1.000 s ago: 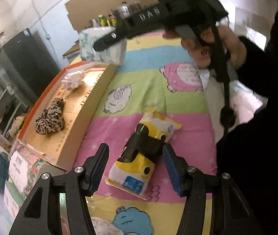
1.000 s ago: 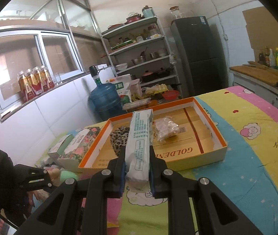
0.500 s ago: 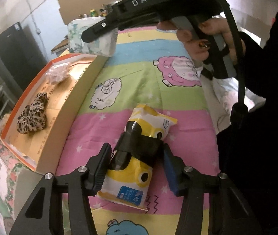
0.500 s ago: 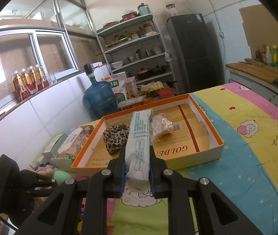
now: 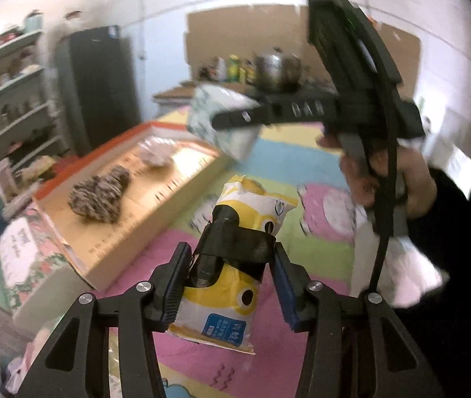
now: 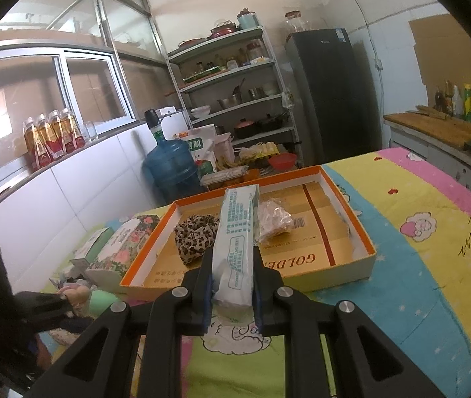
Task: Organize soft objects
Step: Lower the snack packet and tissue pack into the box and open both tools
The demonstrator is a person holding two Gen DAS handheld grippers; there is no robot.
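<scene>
Closing left gripper (image 5: 230, 282) jaws straddle the yellow tissue pack (image 5: 235, 265) — center them; right gripper (image 6: 232, 293) clamps a white tissue pack (image 6: 237, 242), tray (image 6: 345, 275) at twelve o'clock.

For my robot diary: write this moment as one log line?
left gripper: closing around yellow pack | right gripper: shut on tissue pack | box: scrunchie inside

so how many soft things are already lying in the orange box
2: a leopard-print scrunchie toward the box's left end, and a crinkly clear bag near the middle. The held tissue pack may hide more.
</scene>
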